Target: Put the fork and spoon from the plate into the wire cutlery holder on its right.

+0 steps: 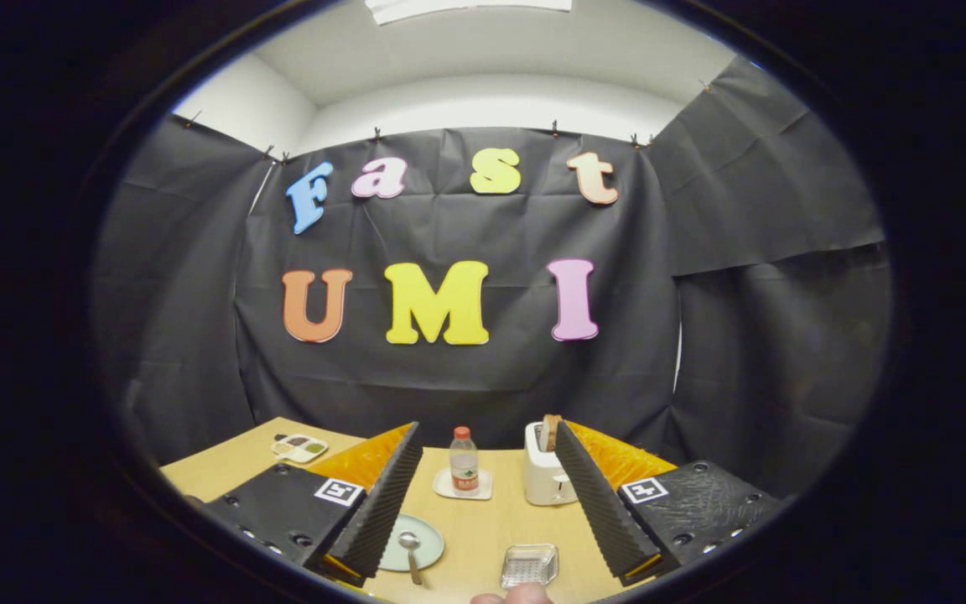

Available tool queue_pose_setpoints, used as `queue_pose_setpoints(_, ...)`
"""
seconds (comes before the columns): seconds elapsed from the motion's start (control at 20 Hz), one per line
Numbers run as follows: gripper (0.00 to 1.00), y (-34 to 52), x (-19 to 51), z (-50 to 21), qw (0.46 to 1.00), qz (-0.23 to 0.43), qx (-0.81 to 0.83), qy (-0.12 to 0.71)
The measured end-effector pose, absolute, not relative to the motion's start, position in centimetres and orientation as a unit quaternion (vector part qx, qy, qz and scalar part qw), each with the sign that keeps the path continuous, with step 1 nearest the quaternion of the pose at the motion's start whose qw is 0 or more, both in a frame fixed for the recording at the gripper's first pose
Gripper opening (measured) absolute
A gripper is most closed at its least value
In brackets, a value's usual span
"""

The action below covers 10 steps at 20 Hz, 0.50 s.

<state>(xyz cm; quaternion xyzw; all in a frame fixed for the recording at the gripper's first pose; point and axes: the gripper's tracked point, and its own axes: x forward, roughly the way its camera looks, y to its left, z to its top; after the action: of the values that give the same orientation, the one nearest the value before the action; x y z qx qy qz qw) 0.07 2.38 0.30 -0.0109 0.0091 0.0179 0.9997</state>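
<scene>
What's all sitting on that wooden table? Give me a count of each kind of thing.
Plate: 1
Spoon: 1, lying on the plate
Wire cutlery holder: 1
Bottle: 1, standing on a coaster
Coaster: 1
Toaster: 1
Small tray: 1
Total: 7
The gripper is open above the table, holding nothing.

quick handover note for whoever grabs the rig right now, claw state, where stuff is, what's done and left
Claw: open, holding nothing, raised above the table.
Plate: between the fingers, toward the left one, with the spoon lying on it. Fork: I cannot make it out; the left finger covers part of the plate.
Wire holder: to the right of the plate, looks empty.
Done: nothing placed yet.
Left: pick up the spoon and fork and put them in the holder.
</scene>
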Motion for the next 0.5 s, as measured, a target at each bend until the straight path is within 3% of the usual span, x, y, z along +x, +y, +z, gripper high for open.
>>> queue_pose_setpoints(0.5,0.96,4.3,0.5,-0.4,0.999,0.036,-0.023,0.034)
